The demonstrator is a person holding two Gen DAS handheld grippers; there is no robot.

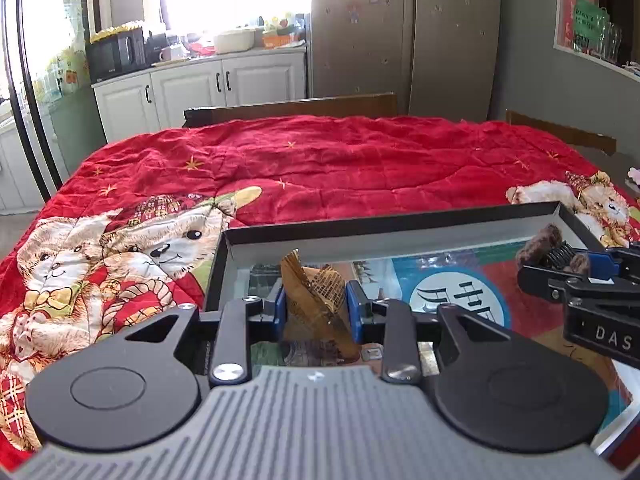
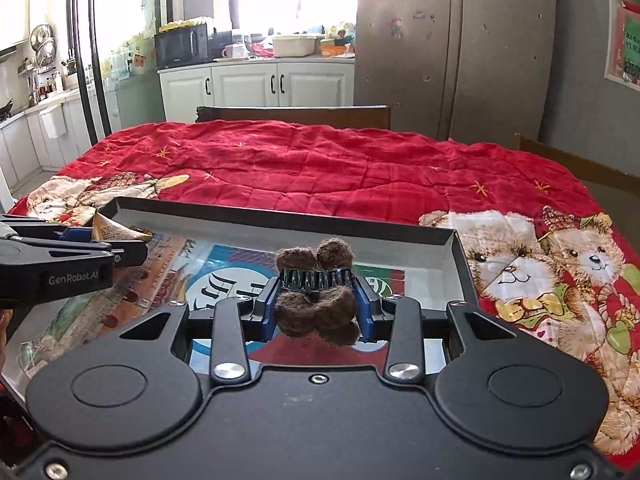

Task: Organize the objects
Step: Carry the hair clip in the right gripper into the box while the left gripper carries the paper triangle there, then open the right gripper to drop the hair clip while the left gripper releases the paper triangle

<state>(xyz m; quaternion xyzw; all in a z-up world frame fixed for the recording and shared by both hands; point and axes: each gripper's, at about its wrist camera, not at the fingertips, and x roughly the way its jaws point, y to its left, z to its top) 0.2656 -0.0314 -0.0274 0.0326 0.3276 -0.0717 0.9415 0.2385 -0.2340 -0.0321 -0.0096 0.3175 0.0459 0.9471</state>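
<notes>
Between the blue pads of the right tool sits a brown fuzzy hair claw, clamped at its sides, its black toothed spring part facing up and two fuzzy lobes sticking out past the fingertips. It hangs above the middle of a shallow black tray, whose floor is covered with a colourful printed sheet showing a round white-and-blue emblem. From the left wrist view the same claw shows at the right edge, near the tray's far right corner, held by the right tool.

Off to the left, the left tool is clamped on an amber translucent hair clip printed with dark lettering; the clip stands upright between the blue pads and rises above them, over the left part of the tray. In the right wrist view that tool comes in from the left edge with the amber clip at its tip, close to the tray's far left corner. The two tools are well apart, one toward each end of the tray.

The tray lies on a counter covered by a red quilted cloth with teddy bear prints and gold stars. Beyond it are wooden chair backs, white cabinets carrying a black microwave, and a tall steel refrigerator.
</notes>
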